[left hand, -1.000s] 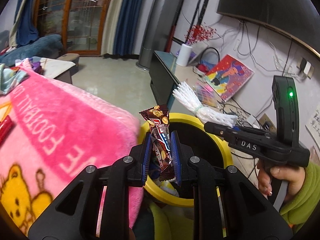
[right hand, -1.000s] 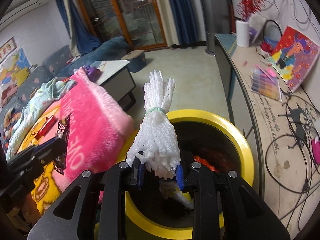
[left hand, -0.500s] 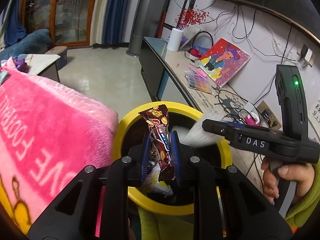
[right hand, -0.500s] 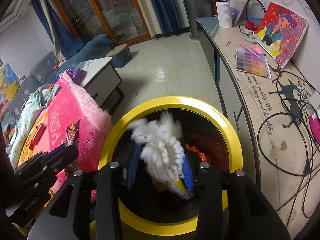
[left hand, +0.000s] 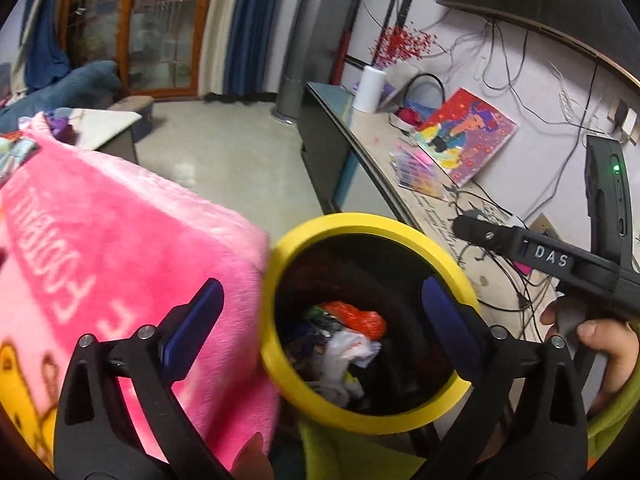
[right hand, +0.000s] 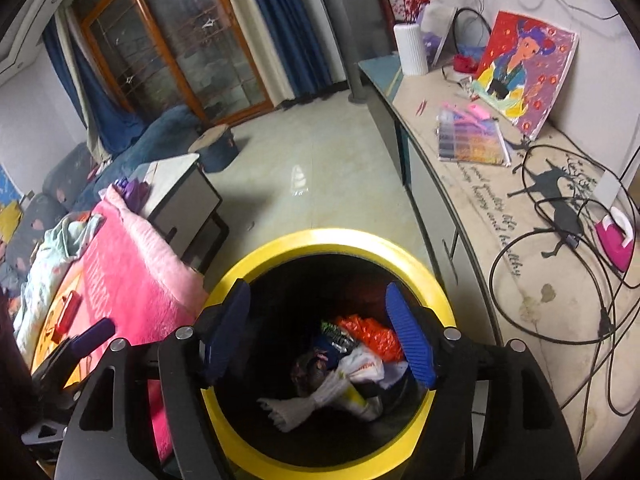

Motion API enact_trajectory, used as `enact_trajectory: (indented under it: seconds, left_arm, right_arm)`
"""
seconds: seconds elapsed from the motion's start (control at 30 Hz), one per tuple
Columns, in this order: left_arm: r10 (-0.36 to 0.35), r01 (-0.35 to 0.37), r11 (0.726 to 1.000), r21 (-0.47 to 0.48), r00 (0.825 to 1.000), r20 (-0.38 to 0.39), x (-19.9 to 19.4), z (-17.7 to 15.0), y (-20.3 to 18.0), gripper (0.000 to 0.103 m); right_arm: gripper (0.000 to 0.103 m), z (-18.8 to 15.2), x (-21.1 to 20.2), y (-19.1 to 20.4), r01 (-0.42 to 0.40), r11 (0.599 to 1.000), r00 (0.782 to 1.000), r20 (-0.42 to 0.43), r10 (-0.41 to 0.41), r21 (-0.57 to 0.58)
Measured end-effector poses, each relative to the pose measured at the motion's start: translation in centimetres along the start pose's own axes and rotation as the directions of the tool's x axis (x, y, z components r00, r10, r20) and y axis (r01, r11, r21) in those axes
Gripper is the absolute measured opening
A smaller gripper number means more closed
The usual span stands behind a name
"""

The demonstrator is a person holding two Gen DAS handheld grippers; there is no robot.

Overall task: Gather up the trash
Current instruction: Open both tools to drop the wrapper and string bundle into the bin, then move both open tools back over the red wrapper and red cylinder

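While both hang over the round yellow-rimmed black bin [right hand: 332,240], the left gripper [left hand: 320,328] and right gripper [right hand: 318,328] have just been opening and stand wide, nothing between their blue pads. One white foam net bundle [right hand: 308,400] lies inside on dim, hard-to-count wrappers. One pink plush blanket [left hand: 120,240] touches the rim.

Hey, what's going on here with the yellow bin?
A person is tidying up trash with a hand-held gripper in each hand. Both the left gripper and right gripper sit over the yellow bin, their jaws having just opened, nothing between them. A white foam net lies inside among wrappers.
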State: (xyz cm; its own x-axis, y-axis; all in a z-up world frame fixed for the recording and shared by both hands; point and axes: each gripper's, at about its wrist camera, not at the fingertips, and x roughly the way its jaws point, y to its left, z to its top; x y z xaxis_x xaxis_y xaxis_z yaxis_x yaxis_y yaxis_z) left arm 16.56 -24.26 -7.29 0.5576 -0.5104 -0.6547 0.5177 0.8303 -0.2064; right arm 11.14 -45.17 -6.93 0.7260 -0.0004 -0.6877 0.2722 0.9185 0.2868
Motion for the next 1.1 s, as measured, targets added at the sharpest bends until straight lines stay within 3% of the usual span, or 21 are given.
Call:
enact_trajectory:
  seconds: [0.27, 0.57, 1.1]
  left_arm:
    - [0.124, -0.119, 0.991, -0.058, 0.989, 0.083, -3.8, -0.4, 3.8, 0.092]
    - [0.258, -0.236, 0.963, -0.13, 0.947, 0.193, -8.6, -0.3, 8.0, 0.092]
    - [0.435, -0.38, 0.891, -0.248, 0.871, 0.229, -14.2, -2.1, 14.0, 0.092]
  right_arm:
    - [0.072, -0.4, -1.8, 3.9, -0.076, 0.992, 0.993, 0.079, 0.084, -0.099]
    - [0.08, -1.2, -3.4, 10.3, -0.181, 0.95, 0.973, 0.093, 0.211, -0.253]
    - [0.083, -3.8, -2.3, 20.2, -0.328, 0.86, 0.938, -0.028, 0.345, -0.391]
